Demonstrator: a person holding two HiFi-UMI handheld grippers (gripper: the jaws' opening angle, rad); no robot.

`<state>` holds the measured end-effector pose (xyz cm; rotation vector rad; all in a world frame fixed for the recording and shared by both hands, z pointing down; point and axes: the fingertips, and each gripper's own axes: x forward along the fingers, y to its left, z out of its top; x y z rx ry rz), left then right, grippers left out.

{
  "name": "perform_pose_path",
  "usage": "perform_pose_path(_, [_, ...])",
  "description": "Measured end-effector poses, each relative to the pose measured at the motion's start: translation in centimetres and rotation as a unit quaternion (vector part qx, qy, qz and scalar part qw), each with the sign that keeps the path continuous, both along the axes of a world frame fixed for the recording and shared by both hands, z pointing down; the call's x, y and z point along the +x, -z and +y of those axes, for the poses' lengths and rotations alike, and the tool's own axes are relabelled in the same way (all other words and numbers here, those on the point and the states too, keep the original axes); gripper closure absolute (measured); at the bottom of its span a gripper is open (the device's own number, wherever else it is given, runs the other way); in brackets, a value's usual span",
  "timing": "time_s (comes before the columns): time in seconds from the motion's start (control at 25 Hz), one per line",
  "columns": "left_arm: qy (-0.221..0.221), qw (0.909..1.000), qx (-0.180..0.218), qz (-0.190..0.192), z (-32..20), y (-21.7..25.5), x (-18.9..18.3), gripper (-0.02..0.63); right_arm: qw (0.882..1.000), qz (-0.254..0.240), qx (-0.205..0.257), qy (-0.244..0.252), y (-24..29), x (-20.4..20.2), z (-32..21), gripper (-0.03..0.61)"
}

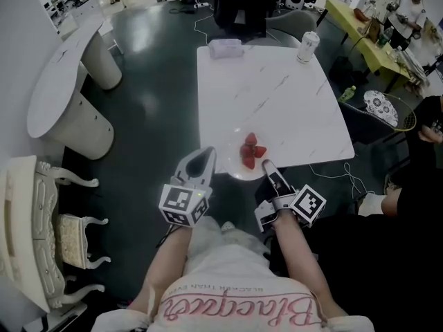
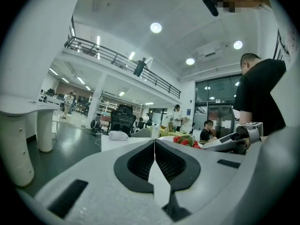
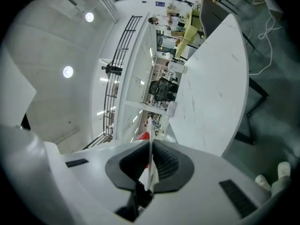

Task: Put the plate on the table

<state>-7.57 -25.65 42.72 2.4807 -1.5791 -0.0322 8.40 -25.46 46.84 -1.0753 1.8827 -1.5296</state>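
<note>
A white plate [image 1: 235,171] with a few red strawberries [image 1: 251,151] hangs over the near edge of the white marble table [image 1: 270,95]; I cannot tell whether it touches the top. My left gripper [image 1: 207,155] is shut on the plate's left rim and my right gripper [image 1: 266,165] on its right rim. In the left gripper view the thin plate edge [image 2: 157,184] runs between the closed jaws of the left gripper [image 2: 154,143], with strawberries [image 2: 185,140] beyond. In the right gripper view the plate rim [image 3: 150,165] stands edge-on inside the right gripper [image 3: 150,143].
A can [image 1: 307,45] and a white packet [image 1: 225,47] sit at the table's far edge, with a black chair [image 1: 239,5] behind. A white ornate chair [image 1: 41,234] and curved counter [image 1: 66,81] stand left. A person [image 1: 422,185] sits right.
</note>
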Motion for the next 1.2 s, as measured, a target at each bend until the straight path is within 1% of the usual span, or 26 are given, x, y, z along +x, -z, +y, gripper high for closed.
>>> perform_pose_path(0.16, [-0.006,0.9999,-0.012,0.001,-2.6,-0.8,0.0,0.609,1.0,0.002,-0.005,-0.009,-0.5,0.2,-2.7,0.566])
perform_pose_path(0.28, [-0.015,0.9998,-0.014,-0.001,-4.8,-1.2,-0.2,0.609,1.0,-0.007,-0.004,-0.017,-0.7,0.0,-4.8,0.566])
perform_pose_path(0.56, [-0.042,0.9987,-0.025,-0.011,-12.1,-1.7,-0.8,0.609,0.999,0.0,-0.015,-0.039,-1.7,-0.5,-11.7,0.566])
perform_pose_path(0.68, [-0.055,0.998,-0.031,-0.011,-15.5,-2.2,-1.0,0.609,0.998,0.02,-0.025,-0.046,-2.5,-0.8,-14.8,0.566])
perform_pose_path(0.92, [-0.088,0.9948,-0.05,-0.013,-21.5,-4.0,-1.2,0.609,0.997,0.025,-0.037,-0.06,-4.2,-1.7,-20.1,0.566])
perform_pose_path(1.0, [-0.099,0.9934,-0.056,-0.018,-23.0,-4.5,-1.1,0.609,0.997,0.037,-0.042,-0.061,-5.0,-1.8,-21.3,0.566])
perform_pose_path(1.08, [-0.101,0.9928,-0.062,-0.02,-24.6,-5.0,-1.3,0.609,0.996,0.05,-0.045,-0.057,-5.9,-1.8,-22.4,0.566])
perform_pose_path(1.2, [-0.09,0.993,-0.075,-0.015,-26.5,-5.8,-1.8,0.609,0.995,0.076,-0.055,-0.042,-7.6,-1.6,-24.0,0.566])
